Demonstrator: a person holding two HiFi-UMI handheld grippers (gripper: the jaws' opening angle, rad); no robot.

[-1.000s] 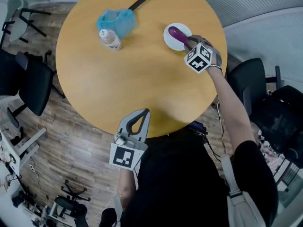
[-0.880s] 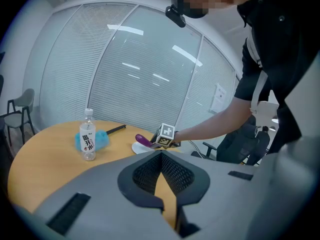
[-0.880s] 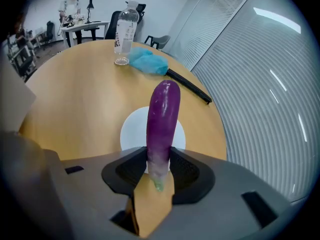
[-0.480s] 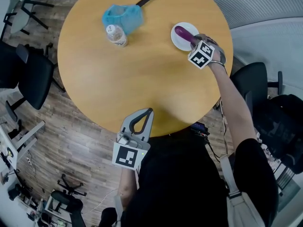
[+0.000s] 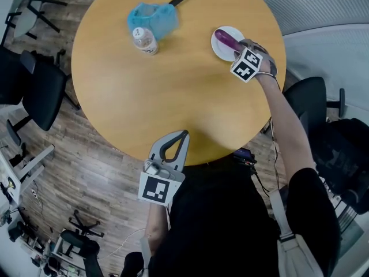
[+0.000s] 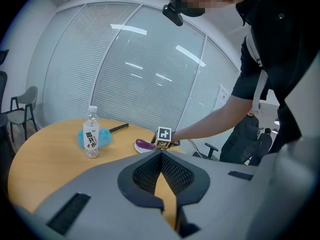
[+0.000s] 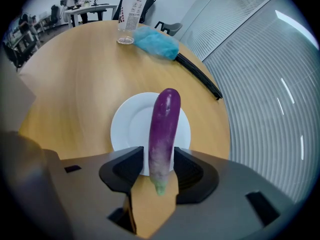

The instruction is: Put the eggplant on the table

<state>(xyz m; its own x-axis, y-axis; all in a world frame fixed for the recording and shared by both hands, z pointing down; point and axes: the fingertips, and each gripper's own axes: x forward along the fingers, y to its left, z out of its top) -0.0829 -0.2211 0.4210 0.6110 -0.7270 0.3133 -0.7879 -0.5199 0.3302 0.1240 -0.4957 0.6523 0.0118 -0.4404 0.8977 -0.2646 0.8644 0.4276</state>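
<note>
Right gripper (image 7: 160, 167) is angled steeply down over the small round white plate (image 7: 125, 129). Its fingers (image 7: 122, 171) have just been opening and now sit wide, straddling the long glossy purple eggplant (image 7: 164, 129) at its pale green stem end, with no clamp that I can see. The eggplant lies on the plate, stem end overhanging the rim toward the gripper, so nothing is on the round light-wood counter (image 5: 173, 85) yet. Left gripper (image 6: 161, 154) is at the near counter edge, fingertips together, holding nothing. Step in hand looks like the pick. I'd slide further along toward the eggplant's middle before closing, since a stem-end grip will likely let the long body droop or pivot. Squeeze moderately because the skin is slick. Lift clear of the rim, lay it flat on bare wood beside the plate and release low, as it may roll. Text: the clear plastic water bottle (image 6: 91, 139) by the blue fluffy duster (image 5: 153, 17) has a white label with blue Chinese characters, probably "喝开水". The gripper cubes carry only black-and-white marker patterns.
</note>
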